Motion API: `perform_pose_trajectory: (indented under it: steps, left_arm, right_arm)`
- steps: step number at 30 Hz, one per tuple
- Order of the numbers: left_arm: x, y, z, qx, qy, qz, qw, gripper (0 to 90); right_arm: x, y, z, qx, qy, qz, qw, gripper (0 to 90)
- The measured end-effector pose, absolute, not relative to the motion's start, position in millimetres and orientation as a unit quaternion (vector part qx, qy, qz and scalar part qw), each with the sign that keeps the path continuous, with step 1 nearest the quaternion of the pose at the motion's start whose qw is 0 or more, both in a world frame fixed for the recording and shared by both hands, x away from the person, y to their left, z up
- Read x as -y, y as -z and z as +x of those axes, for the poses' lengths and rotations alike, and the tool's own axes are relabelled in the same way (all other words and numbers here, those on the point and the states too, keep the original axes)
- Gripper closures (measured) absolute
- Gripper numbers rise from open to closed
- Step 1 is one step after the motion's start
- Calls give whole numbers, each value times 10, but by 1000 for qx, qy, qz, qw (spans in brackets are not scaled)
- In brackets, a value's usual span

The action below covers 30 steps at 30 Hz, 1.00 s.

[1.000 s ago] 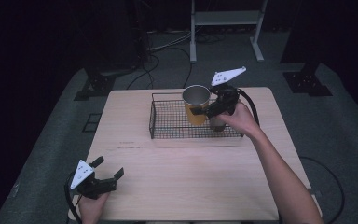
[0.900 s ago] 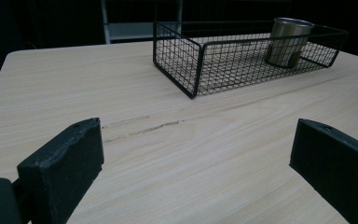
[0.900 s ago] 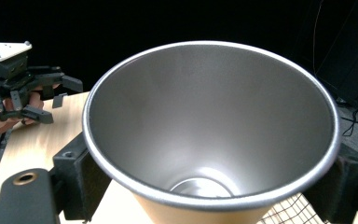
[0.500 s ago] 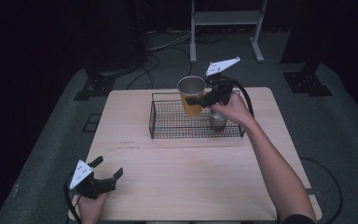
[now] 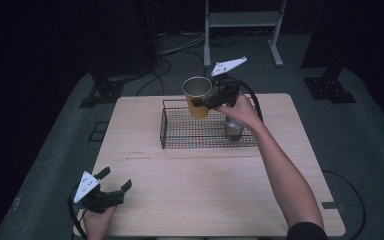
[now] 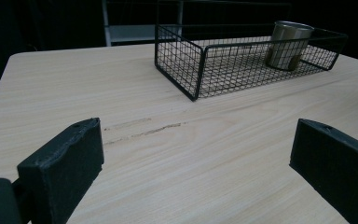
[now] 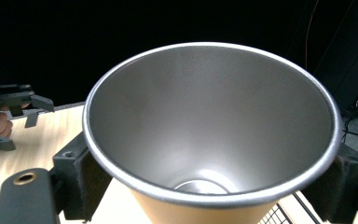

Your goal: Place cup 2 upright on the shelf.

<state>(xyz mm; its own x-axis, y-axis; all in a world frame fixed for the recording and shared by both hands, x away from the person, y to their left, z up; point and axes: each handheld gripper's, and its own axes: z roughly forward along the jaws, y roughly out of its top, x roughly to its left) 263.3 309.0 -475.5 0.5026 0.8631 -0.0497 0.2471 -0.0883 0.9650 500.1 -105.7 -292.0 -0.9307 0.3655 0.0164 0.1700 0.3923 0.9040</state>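
We hold the yellow cup (image 5: 198, 96) clamped in our right gripper (image 5: 215, 100) above the basket (image 5: 170, 131) (clear of its rim, so it can travel); our left gripper (image 5: 111, 187) rests agape on the table (image 5: 205, 185).

A yellow-orange cup (image 5: 198, 98) with a silver-grey inside is seen, and a plain steel cup (image 5: 233, 129) in the black wire-grid basket (image 5: 180, 131). The counter (image 5: 205, 185) is pale wood (lightly grained).
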Motion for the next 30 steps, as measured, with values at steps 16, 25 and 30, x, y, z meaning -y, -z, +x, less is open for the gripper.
perform_pose_trajectory:
  steps: [16,25,30]
  left_arm:
    - [-3078,4757,2635,-405,-286,683,536,17]
    - [-3099,4753,2621,-406,-287,684,534,17]
    - [-3102,4752,2617,-407,-287,682,536,17]
  right_arm:
    - [931,3109,5185,-823,-534,175,87,136]
    - [885,3307,5269,-824,-530,182,83,136]
    - [833,3425,5310,-830,-520,186,77,136]
